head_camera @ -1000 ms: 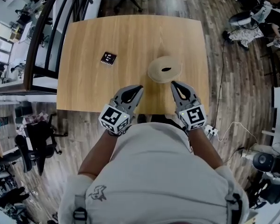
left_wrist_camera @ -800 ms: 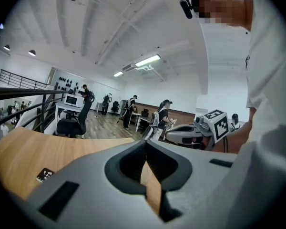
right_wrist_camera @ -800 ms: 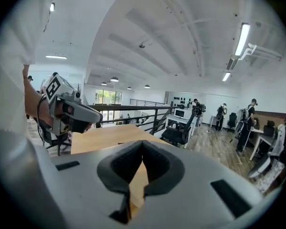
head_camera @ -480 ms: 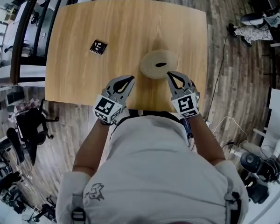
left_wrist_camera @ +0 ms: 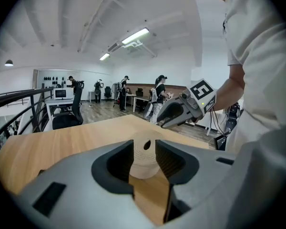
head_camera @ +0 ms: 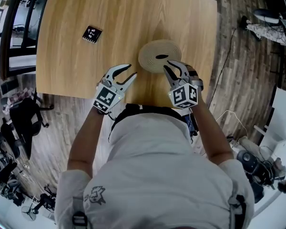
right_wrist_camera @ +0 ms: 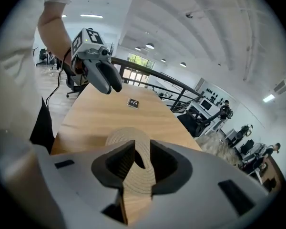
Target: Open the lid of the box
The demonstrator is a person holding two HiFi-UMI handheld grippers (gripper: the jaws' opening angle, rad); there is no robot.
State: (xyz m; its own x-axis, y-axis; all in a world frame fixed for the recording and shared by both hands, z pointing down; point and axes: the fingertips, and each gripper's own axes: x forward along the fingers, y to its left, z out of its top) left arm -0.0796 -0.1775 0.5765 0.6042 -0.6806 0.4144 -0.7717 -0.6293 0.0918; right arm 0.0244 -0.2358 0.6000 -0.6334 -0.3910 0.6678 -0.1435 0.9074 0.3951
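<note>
A round woven box [head_camera: 152,51] with a dark hole in the middle of its lid sits on the wooden table [head_camera: 81,66], near the front edge. My left gripper [head_camera: 131,72] is just left of the box, a short gap away, and its jaws are opening with nothing between them. My right gripper [head_camera: 167,65] reaches the box's near right rim; its jaws are opening too, and I cannot tell whether they touch the rim. The box [left_wrist_camera: 144,157] shows past the jaws in the left gripper view. In the right gripper view the box [right_wrist_camera: 133,147] lies just ahead.
A small black marker tile [head_camera: 91,34] lies on the table at the far left. The table's front edge runs right behind both grippers. A dark railing [head_camera: 12,27] borders the left side, and cables and gear [head_camera: 257,161] lie on the floor at the right.
Both grippers moved forward toward the box, and their jaws went from shut to parted. The right one now reaches the box's rim. The head view tilted, so the table shifted up in frame.
</note>
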